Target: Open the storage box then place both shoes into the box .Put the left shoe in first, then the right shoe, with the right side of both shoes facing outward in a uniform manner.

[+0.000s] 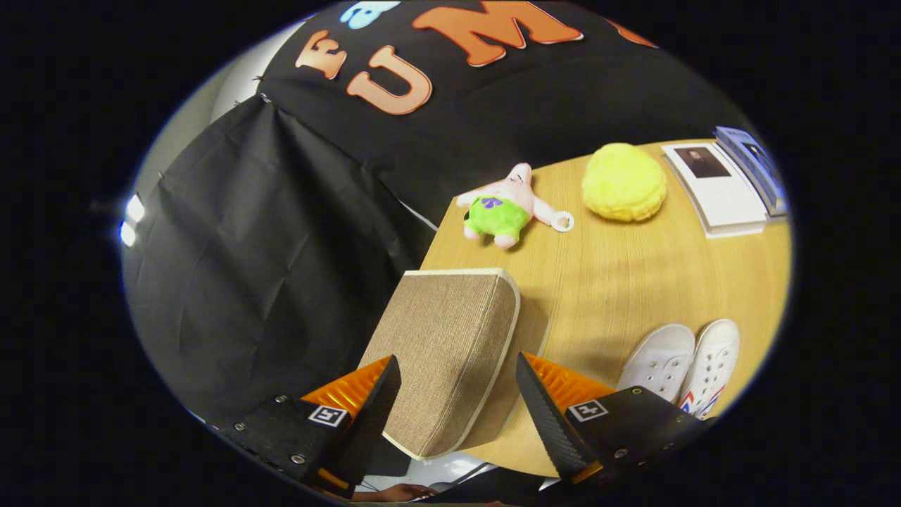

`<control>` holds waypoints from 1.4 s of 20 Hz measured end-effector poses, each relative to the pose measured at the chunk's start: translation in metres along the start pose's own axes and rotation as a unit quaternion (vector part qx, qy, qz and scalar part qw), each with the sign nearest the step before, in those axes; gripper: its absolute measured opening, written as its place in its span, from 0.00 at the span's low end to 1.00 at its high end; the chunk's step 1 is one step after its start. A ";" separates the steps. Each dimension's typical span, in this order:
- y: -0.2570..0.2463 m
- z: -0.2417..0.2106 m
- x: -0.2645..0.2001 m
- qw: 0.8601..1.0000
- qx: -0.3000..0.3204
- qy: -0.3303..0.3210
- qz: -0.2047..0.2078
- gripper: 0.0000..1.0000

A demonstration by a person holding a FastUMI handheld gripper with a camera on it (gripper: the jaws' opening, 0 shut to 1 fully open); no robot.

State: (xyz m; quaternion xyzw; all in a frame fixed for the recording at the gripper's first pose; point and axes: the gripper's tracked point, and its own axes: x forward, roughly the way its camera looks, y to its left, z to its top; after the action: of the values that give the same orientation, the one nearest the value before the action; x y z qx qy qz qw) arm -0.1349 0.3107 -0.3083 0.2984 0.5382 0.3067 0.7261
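A storage box (450, 345) with a tan woven lid and pale trim stands at the near left corner of the wooden table (619, 282); its lid looks down. My gripper (457, 366) hovers above it, open, fingers spread wide. The lid lies between and beyond the fingertips, and the left finger (376, 401) covers its near left corner. I cannot tell whether either finger touches it. Two white shoes (686, 362) lie side by side on the table to the right of the right finger (545, 405), toes pointing away; the right finger's mount hides their heels.
A pink and green plush toy (503, 208) with a white ring lies beyond the box. Right of the toy are a yellow knitted ball (624, 182) and stacked books (725, 186). The table's left edge runs just beside the box, with black cloth beyond it.
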 end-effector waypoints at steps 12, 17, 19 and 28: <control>-0.014 -0.046 0.072 0.993 0.093 0.058 0.041 0.98; -0.011 -0.051 0.083 0.978 0.174 0.068 0.091 0.98; -0.008 -0.047 0.079 0.977 0.175 0.065 0.100 0.98; 0.013 0.000 0.035 0.964 0.205 0.024 0.167 0.95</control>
State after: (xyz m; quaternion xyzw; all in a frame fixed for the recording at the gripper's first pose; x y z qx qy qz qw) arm -0.1289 0.3460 -0.3190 0.5195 0.5491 0.3134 0.5748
